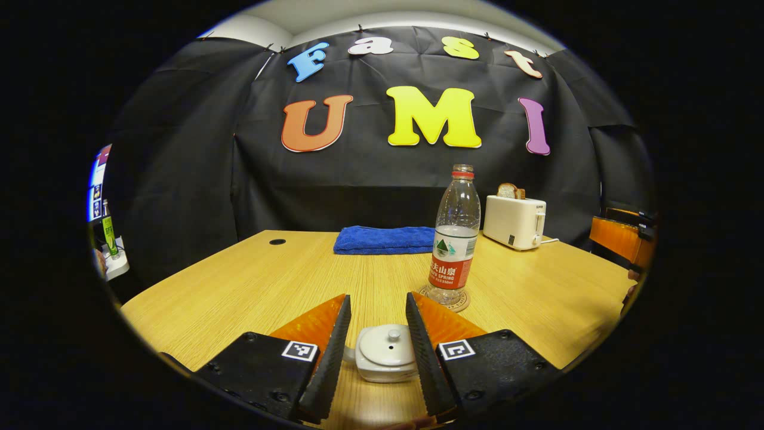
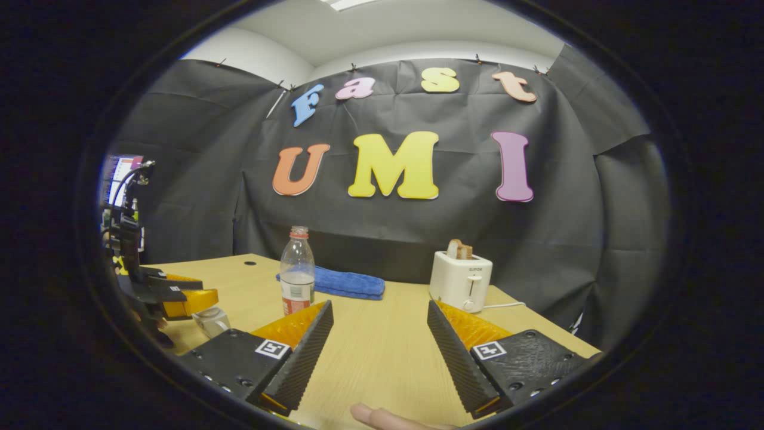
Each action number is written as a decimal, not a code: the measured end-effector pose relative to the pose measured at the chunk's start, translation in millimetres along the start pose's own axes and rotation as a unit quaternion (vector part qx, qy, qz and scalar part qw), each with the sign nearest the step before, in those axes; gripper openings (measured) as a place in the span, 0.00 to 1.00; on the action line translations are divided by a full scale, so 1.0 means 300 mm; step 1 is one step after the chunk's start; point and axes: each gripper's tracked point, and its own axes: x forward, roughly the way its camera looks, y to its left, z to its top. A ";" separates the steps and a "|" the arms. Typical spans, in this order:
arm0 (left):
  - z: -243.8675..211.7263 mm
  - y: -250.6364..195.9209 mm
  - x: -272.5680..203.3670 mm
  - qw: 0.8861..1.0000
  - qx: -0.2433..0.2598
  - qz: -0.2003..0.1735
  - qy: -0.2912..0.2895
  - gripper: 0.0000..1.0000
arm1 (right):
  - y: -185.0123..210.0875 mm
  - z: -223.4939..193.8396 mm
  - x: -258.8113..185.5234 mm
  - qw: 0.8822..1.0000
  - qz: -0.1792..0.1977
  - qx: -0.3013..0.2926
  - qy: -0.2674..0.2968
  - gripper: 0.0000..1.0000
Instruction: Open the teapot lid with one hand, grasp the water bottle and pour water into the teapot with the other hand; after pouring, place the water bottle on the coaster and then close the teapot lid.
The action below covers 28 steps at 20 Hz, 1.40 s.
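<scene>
In the left gripper view, the left hand-held gripper (image 1: 378, 310) hung spread at lower centre over the teapot (image 1: 385, 353), lid (image 1: 388, 340) on: ceramic, fragile, best pinched by its knob. Right of it, the bottle (image 1: 455, 236) stood on the coaster (image 1: 459, 303): light, slippery. The right hand-held gripper (image 2: 380, 322) gaped over bare surface (image 2: 382, 352).
</scene>
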 end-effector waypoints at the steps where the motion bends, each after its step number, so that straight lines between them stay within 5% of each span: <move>1: 0.030 -0.011 -0.018 1.000 -0.004 -0.006 -0.005 0.61 | -0.007 0.010 -0.014 1.000 -0.005 0.003 0.000 0.97; 2: 0.067 -0.014 -0.042 1.000 -0.003 -0.008 -0.014 0.76 | -0.018 0.022 -0.028 1.000 -0.012 0.004 0.001 0.97; 7: 0.245 -0.037 -0.183 0.999 0.005 -0.012 -0.053 0.96 | -0.064 0.101 -0.147 0.999 -0.049 0.004 0.010 0.96; 17: 0.344 -0.035 -0.433 0.998 0.012 -0.002 -0.055 0.97 | -0.108 0.180 -0.371 0.995 -0.102 0.006 0.020 0.95; 28: 0.322 0.005 -0.415 0.998 0.023 0.011 -0.053 0.97 | -0.155 0.151 -0.375 0.995 -0.102 0.009 0.017 0.97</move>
